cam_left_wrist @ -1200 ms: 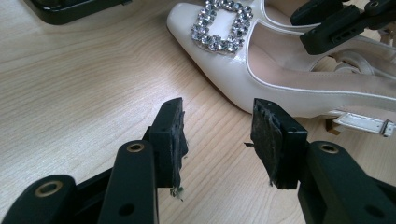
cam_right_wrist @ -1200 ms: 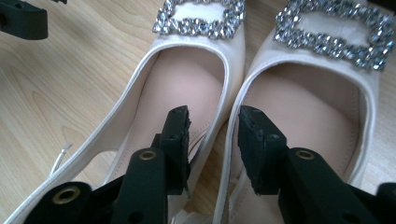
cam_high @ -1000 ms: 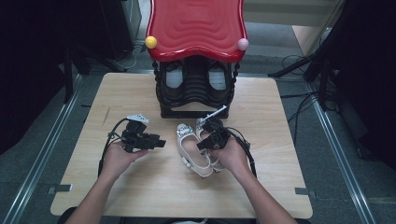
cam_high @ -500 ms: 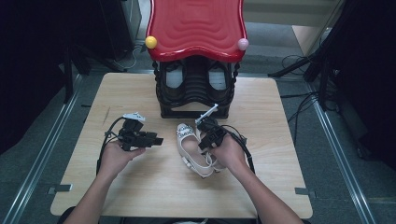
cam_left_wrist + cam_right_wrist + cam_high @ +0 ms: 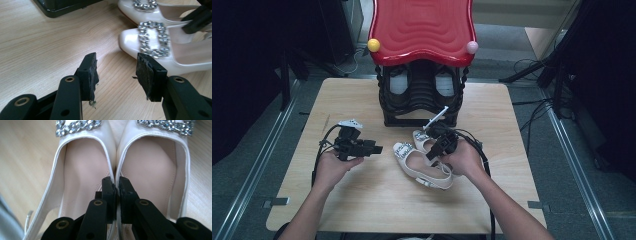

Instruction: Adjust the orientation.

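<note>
Closing in just now, my right fingers (image 5: 116, 185) pinch both shoes' (image 5: 424, 165) inner edges together before the rack (image 5: 422, 95); left fingers (image 5: 117, 75) widen, empty, ready to lift.

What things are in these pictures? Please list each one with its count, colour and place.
shoes: two, cream-white with silver jewelled buckles, side by side at the table's middle
table: one, light wood, carrying everything
rack: one, black, at the table's far edge, holding shoes
red top: one, wavy, over the rack, with a yellow and a pink ball at its corners
left gripper: one, black, jaws open above bare wood beside the shoes
right gripper: one, black, shut on the shoes' adjoining inner walls
</note>
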Action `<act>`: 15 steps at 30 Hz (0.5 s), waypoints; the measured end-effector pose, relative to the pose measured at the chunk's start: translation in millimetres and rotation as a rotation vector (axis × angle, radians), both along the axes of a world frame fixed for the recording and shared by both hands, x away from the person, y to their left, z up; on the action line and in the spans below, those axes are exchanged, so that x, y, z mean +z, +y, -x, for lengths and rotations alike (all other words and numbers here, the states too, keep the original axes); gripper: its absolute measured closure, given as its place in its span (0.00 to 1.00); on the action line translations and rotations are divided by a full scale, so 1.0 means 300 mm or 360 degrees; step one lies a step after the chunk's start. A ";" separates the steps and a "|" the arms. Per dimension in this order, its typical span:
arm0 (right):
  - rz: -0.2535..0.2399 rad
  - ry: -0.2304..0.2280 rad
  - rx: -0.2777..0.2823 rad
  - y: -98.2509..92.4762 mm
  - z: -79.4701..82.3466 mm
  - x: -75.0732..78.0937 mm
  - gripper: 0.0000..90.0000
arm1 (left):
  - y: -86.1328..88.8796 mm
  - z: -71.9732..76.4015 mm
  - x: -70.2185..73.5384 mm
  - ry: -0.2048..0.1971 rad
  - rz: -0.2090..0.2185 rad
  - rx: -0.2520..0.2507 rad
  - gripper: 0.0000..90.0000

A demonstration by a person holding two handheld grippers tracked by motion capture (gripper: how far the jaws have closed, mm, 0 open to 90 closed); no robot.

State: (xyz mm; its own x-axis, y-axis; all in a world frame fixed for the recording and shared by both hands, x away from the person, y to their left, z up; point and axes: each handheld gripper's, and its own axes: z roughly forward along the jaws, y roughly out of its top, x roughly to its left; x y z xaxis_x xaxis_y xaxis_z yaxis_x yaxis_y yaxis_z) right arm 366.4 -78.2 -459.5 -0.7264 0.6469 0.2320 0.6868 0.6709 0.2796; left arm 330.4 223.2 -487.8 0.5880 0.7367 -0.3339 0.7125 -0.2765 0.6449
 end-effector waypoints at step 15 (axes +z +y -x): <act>-0.0058 -0.0190 0.0685 0.025 -0.019 0.207 0.95 | 0.093 0.053 -0.003 -0.0030 0.0018 0.0125 0.57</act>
